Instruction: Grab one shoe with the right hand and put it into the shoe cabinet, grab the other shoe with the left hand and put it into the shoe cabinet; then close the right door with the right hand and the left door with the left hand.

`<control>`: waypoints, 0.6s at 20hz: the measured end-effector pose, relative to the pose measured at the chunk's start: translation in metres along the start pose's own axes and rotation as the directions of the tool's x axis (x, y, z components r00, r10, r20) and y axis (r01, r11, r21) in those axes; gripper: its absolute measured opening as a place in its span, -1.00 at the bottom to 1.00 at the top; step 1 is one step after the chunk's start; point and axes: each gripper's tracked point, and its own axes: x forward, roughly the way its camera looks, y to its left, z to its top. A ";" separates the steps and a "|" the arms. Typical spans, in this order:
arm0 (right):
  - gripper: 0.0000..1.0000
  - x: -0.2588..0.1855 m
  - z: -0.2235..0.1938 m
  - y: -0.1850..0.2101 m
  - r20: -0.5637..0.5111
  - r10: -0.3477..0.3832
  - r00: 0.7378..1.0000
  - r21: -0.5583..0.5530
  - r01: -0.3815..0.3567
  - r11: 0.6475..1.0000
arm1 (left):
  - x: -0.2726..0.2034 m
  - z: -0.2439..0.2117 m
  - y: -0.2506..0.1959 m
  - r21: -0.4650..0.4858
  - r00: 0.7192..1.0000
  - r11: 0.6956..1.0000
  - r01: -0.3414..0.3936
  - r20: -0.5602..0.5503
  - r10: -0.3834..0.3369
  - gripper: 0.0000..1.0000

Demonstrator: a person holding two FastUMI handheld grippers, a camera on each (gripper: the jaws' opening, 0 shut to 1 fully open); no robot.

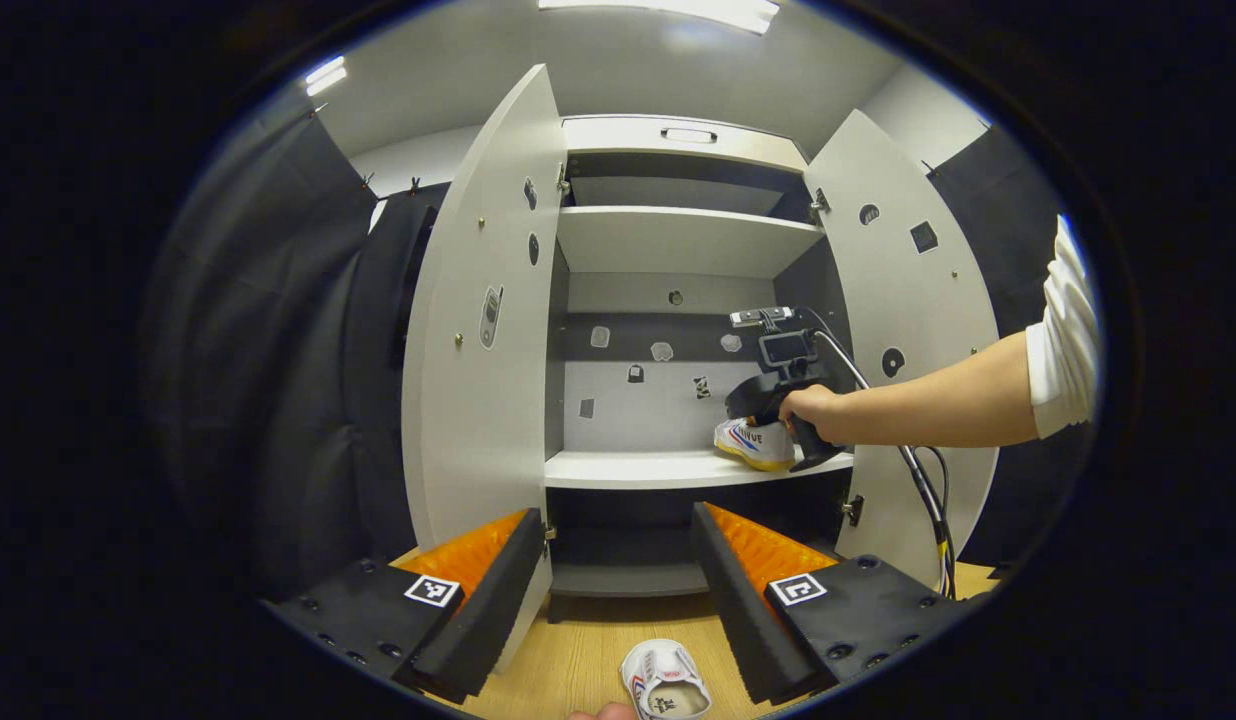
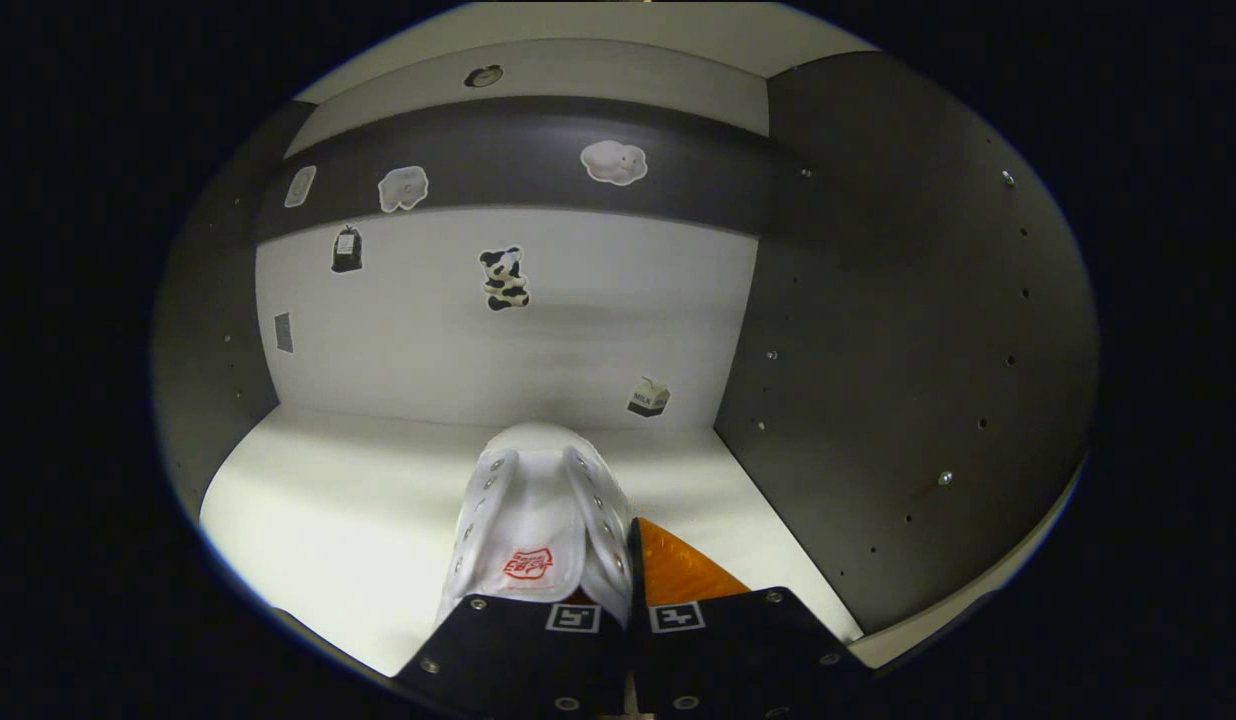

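Note:
In the left gripper view the white shoe cabinet (image 1: 678,240) stands with both doors swung out. On its middle shelf (image 1: 628,468) a person's hand holds my right gripper (image 1: 763,420) against a white shoe (image 1: 753,445) with coloured side stripes. In the right gripper view that shoe (image 2: 533,500) rests on the shelf (image 2: 348,500), toe toward the back wall. My right gripper (image 2: 628,600) is shut on the shoe's right collar. The other white shoe (image 1: 665,680) lies on the wooden floor, just below my open left gripper (image 1: 618,590).
The left door (image 1: 478,330) and right door (image 1: 908,320) stick out toward me on both sides. A dark side wall (image 2: 878,350) stands close on the right of the held shoe. A cable (image 1: 923,490) hangs from the right gripper. An upper shelf (image 1: 678,235) sits above.

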 end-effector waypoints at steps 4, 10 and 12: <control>-0.62 -0.007 0.006 0.007 0.023 0.031 0.999 -0.015 -0.030 0.999 | 0.001 -0.003 0.002 -0.001 1.000 1.000 -0.002 -0.005 0.002 0.93; -0.09 -0.037 0.013 -0.001 0.058 0.069 0.996 -0.051 -0.066 0.997 | 0.001 -0.004 0.001 -0.011 1.000 1.000 0.006 -0.002 -0.006 0.93; 0.10 -0.054 0.018 -0.002 0.085 0.099 0.991 -0.044 -0.096 0.994 | 0.002 -0.004 -0.003 -0.017 1.000 1.000 0.017 -0.002 -0.017 0.93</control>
